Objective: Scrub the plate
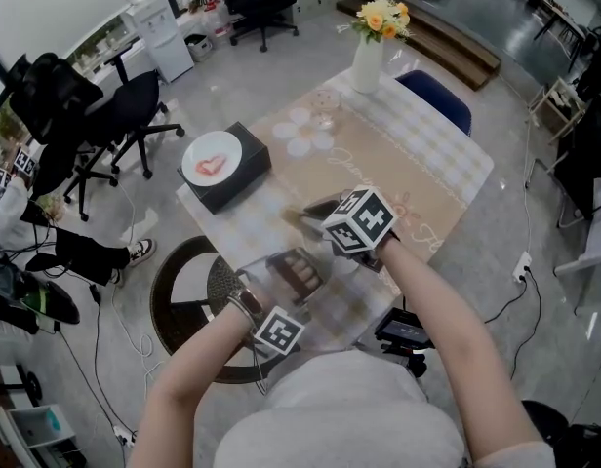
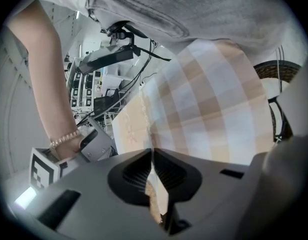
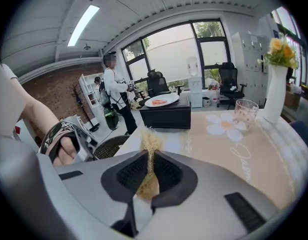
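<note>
A white plate (image 1: pixel 212 159) with a red smear lies on a black box (image 1: pixel 244 177) at the table's far left corner. In the right gripper view the plate (image 3: pixel 161 101) and box (image 3: pixel 167 115) stand ahead, well beyond the jaws. My right gripper (image 1: pixel 305 213) hovers over the middle of the checked tablecloth (image 1: pixel 418 178). This right gripper (image 3: pixel 150 156) is shut on a tan fibrous scrubber (image 3: pixel 150 143) that sticks up past the tips. My left gripper (image 1: pixel 293 269) is near the table's front edge, and its jaws (image 2: pixel 152 156) are shut with only cloth showing behind them.
A glass (image 1: pixel 325 113) and a white vase (image 1: pixel 367 64) of flowers stand at the table's far end. A round wicker stool (image 1: pixel 188 305) sits left of the table and a blue chair (image 1: pixel 439 97) at the far right. A person (image 3: pixel 114 91) stands behind the box.
</note>
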Demonstrator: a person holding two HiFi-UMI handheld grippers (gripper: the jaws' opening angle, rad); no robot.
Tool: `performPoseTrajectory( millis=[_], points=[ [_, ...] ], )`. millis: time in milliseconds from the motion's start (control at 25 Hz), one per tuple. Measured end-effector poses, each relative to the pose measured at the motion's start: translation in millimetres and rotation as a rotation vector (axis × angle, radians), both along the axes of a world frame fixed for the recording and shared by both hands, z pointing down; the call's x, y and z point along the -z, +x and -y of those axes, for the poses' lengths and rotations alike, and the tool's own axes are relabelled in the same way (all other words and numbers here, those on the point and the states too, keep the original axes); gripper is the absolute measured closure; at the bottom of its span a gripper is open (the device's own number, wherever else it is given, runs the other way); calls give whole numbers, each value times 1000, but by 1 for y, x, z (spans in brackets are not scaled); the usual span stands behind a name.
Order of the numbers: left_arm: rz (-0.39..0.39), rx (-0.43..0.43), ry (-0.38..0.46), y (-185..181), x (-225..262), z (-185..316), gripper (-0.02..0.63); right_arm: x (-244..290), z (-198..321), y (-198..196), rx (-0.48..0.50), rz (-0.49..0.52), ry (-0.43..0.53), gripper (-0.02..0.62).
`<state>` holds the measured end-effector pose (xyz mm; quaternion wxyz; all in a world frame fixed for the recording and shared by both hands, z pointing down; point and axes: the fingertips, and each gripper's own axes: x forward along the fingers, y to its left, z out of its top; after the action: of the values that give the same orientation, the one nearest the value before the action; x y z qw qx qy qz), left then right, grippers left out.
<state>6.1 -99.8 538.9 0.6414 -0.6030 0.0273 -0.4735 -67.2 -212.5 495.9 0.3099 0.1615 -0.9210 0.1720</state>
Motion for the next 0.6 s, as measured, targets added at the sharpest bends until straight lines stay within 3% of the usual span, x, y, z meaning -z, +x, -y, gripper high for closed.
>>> performPoseTrajectory(
  millis=[600],
  points=[
    [11,-11,-15,1,-3,-4,589,-21,38,11,-137,-4,-40,554]
  ],
)
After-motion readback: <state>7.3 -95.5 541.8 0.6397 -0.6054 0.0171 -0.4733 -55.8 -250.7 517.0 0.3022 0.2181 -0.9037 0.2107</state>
